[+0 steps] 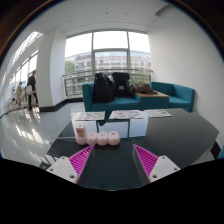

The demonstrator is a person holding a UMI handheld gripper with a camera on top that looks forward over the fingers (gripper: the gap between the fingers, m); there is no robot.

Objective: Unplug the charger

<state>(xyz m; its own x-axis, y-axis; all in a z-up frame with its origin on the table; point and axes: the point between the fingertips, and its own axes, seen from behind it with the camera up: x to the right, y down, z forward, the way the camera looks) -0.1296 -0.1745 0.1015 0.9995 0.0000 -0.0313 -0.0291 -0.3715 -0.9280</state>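
Pink-padded hand-held gripper (113,160) hovers released above a dark glossy desk (150,135), with small pale pink cylindrical containers (95,136) just beyond its fingers.

We see a lounge or waiting area of an office-type building. A teal sofa (137,96) stands against tall windows (110,55) that look out on greenery. A low dark tabletop (150,135) carries leaflets (127,114). The pale floor (25,135) shines, and a person (31,88) stands far off by the glazing.
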